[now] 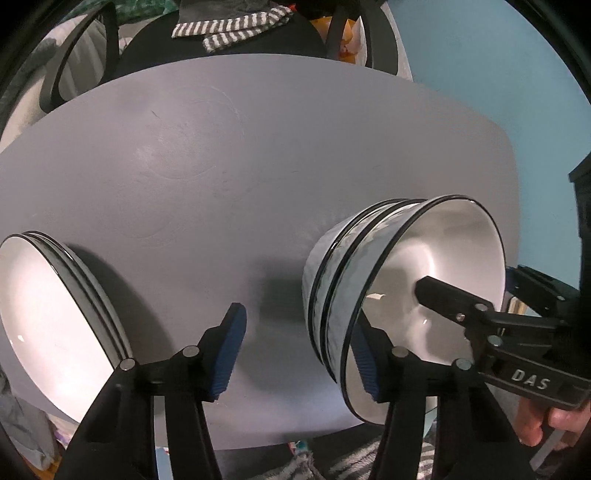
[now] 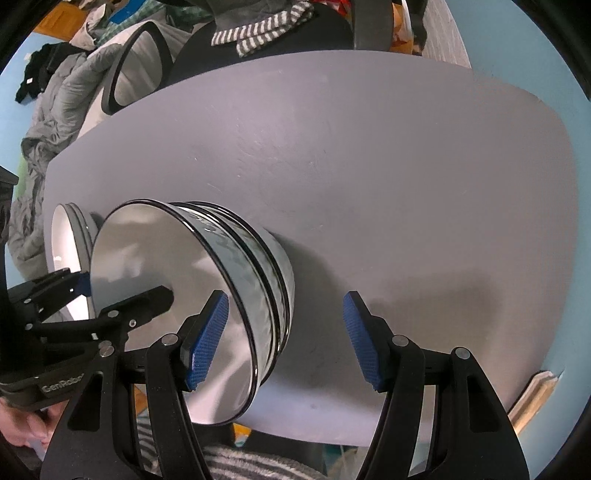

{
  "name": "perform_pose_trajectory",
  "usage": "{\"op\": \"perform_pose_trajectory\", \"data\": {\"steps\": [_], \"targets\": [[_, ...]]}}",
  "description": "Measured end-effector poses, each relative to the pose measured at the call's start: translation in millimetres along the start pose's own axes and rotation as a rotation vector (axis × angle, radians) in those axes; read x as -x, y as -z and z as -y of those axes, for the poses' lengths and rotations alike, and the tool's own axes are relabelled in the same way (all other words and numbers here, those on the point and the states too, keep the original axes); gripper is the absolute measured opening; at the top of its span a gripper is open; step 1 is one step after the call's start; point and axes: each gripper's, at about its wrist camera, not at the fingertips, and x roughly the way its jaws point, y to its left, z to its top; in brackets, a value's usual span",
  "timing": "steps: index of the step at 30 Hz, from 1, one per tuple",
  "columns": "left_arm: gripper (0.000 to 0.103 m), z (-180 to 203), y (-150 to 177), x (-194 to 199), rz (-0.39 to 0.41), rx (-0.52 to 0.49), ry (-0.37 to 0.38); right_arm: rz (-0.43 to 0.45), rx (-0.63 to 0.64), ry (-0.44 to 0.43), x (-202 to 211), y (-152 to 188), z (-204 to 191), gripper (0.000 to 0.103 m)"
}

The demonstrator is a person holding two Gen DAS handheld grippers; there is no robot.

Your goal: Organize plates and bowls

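A stack of white, black-rimmed bowls (image 1: 369, 288) stands on the grey table (image 1: 221, 147); it also shows in the right wrist view (image 2: 207, 295). A stack of white, black-rimmed plates (image 1: 48, 325) lies at the table's left; it also shows in the right wrist view (image 2: 68, 236). My left gripper (image 1: 299, 354) is open, its right finger inside the top bowl, its left finger outside. My right gripper (image 2: 286, 339) is open, its left finger inside the top bowl, its right finger outside over the table. Neither pad visibly presses the wall.
A black chair with a striped cloth (image 1: 229, 29) stands behind the table. Grey bedding (image 2: 55, 110) lies to the left. A striped rug (image 2: 240, 465) lies below the table's near edge. Blue floor (image 1: 498, 74) surrounds the table.
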Motion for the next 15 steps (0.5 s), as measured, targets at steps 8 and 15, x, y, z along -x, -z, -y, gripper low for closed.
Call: {"op": "perform_pose_trajectory", "data": {"steps": [8,15], "targets": [[0.042,7,3,2,0.001,-0.021,0.017,-0.004,0.009,0.011,-4,0,-3,0.064],[0.028,12,-2,2,-0.008,-0.028,0.019,-0.023,0.037,0.035,-4,-1,-23,0.044]]}}
